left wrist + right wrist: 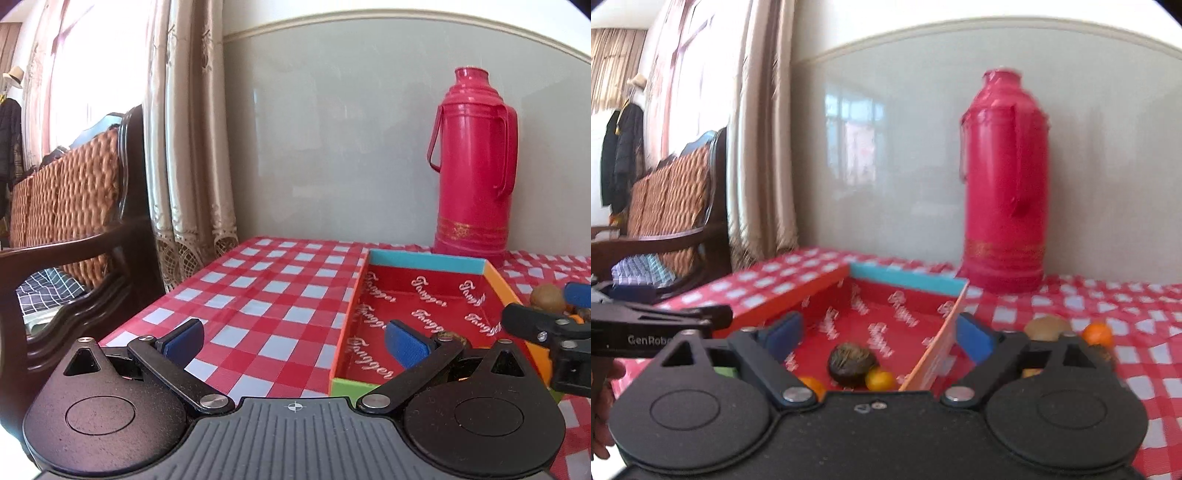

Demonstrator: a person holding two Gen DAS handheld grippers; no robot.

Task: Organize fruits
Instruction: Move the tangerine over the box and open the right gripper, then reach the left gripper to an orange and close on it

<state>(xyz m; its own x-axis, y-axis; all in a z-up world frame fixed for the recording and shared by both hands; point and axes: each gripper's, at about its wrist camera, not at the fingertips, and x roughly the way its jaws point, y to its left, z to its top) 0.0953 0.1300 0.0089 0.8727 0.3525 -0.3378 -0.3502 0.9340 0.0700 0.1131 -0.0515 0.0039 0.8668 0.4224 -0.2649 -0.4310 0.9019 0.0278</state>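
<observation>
Right gripper (879, 334) gaping, nothing between pads, straddling box (905, 275) right wall; dark fruit (851, 363) and small oranges (880, 380) at near end inside. Left gripper (295, 341) gaping over tablecloth (258, 291), bare checks reaching far edge.

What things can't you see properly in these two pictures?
- Left wrist view: fruit in the box is mostly hidden behind the left gripper.
- Right wrist view: the orange fruit at the box's near left is half covered by the right gripper.
- Right wrist view: the thermos is blurred.
</observation>
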